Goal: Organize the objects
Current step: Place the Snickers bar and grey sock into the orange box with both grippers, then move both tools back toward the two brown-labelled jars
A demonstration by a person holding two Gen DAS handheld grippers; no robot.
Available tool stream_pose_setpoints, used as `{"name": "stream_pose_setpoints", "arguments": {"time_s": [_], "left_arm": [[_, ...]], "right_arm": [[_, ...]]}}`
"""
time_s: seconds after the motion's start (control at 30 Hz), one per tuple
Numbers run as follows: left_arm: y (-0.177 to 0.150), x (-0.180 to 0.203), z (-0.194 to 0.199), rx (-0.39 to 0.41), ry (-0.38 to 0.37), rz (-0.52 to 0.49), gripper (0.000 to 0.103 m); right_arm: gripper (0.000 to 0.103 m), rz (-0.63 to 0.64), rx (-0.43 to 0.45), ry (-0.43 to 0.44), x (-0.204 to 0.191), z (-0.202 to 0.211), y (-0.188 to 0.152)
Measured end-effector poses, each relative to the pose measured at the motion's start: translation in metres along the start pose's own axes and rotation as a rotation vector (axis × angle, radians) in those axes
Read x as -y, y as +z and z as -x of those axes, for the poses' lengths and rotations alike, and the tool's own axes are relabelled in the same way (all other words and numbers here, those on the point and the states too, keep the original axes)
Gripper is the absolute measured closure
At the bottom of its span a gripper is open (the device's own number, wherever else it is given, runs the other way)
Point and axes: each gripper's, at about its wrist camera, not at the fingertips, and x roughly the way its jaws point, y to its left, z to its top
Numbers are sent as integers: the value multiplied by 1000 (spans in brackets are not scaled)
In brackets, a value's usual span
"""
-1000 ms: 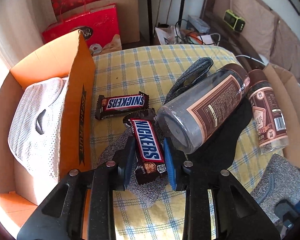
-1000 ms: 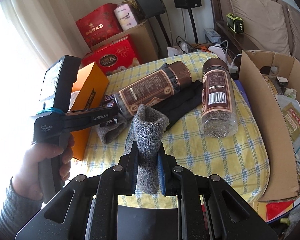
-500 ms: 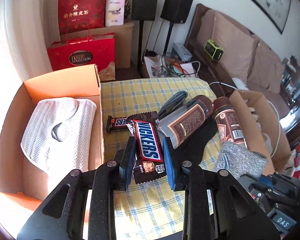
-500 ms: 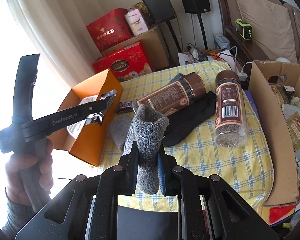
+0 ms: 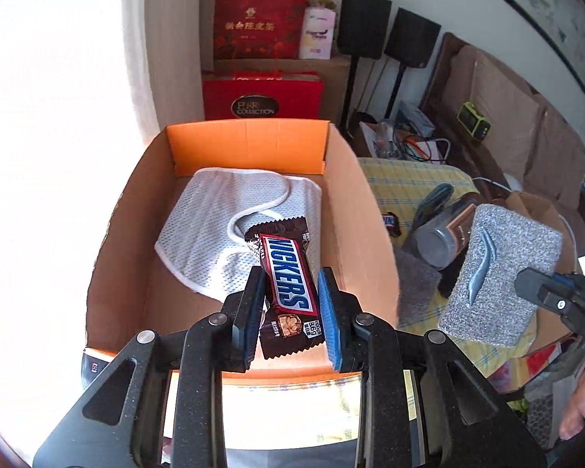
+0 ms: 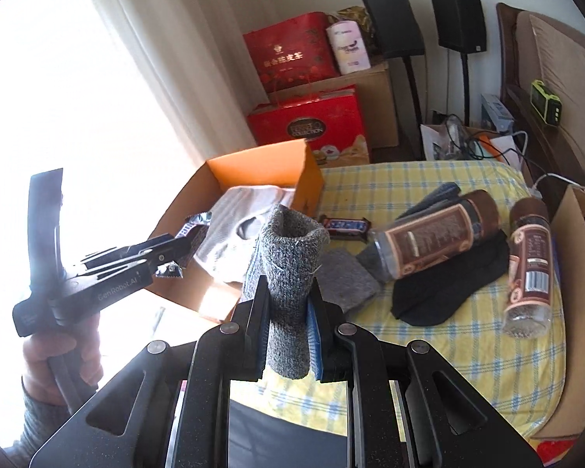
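My left gripper (image 5: pixel 290 312) is shut on a Snickers bar (image 5: pixel 288 284) and holds it above the open orange cardboard box (image 5: pixel 249 148), over a white mesh garment (image 5: pixel 230 226) lying inside. My right gripper (image 6: pixel 286 331) is shut on a grey sock (image 6: pixel 288 257), held above the yellow checked cloth (image 6: pixel 448 335). The sock also shows in the left wrist view (image 5: pixel 499 273). The left gripper (image 6: pixel 175 251) shows in the right wrist view, over the box (image 6: pixel 261 163).
A second Snickers bar (image 6: pixel 345 226), another grey sock (image 6: pixel 347 279), a black sock (image 6: pixel 448 292) and two brown-capped jars (image 6: pixel 433 240) (image 6: pixel 528 265) lie on the cloth. A cardboard box (image 6: pixel 577 273) stands at the right. Red gift boxes (image 6: pixel 308 124) and speakers stand behind.
My left gripper has lifted the Snickers bar off the cloth and carried it left over the orange box. My right gripper has risen with the grey sock.
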Motion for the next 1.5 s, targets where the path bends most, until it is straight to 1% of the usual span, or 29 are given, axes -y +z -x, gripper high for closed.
{"name": "stream_pose_setpoints", "arguments": {"time_s": [0.17,0.27,0.37,0.53,0.63,0.67,0.7,0.73,0.8,0.83,0.9,0.93,1.0,1.03,1.1,1.17,1.3,1.4,1.5], "left_arm": [[-12,-30,-12,-23,25,46,78],[-17,-41,-22,-38,24,64,78],[-21,-45,-30,-53,15,73,78],[-26,-45,-40,-83,2,66,77],[-30,-44,-40,-81,14,56,76],[-30,-43,-39,-77,21,54,72],[-30,-44,-38,-70,23,56,64],[-30,-45,-36,-61,19,60,59],[-29,-45,-31,-44,6,73,42],[-29,-44,-28,-34,0,80,39],[-28,-42,-21,-12,-11,85,28],[-27,-41,-18,1,-13,85,25],[-25,-37,-11,27,-14,85,13],[-24,-36,-8,41,-20,86,10],[-21,-32,-2,62,-33,92,6],[-19,-28,1,74,-41,96,5],[-16,-16,2,82,-54,75,4],[-16,-3,3,88,-50,44,4],[-16,10,4,89,-85,28,4]], "right_arm": [[87,38,-37,56,-33,-31,12],[87,58,-55,60,-49,-53,17],[87,63,-86,60,-57,-77,19],[87,53,-164,54,-60,-116,15],[80,54,-213,42,-58,-131,9],[78,56,-217,34,-57,-133,8],[73,60,-215,24,-57,-133,7],[71,62,-208,14,-57,-131,6],[66,64,-183,1,-55,-123,8],[65,63,-170,-3,-53,-119,9],[61,66,-143,-11,-51,-108,13],[58,68,-128,-15,-51,-102,16],[46,69,-102,-26,-48,-89,19],[43,72,-90,-29,-46,-83,21],[30,80,-63,-42,-44,-69,23],[23,84,-40,-67,-39,-57,25],[22,74,-26,-113,-25,-42,24],[22,48,-26,-127,-11,-34,21],[22,32,-22,-150,2,-25,19]]}}
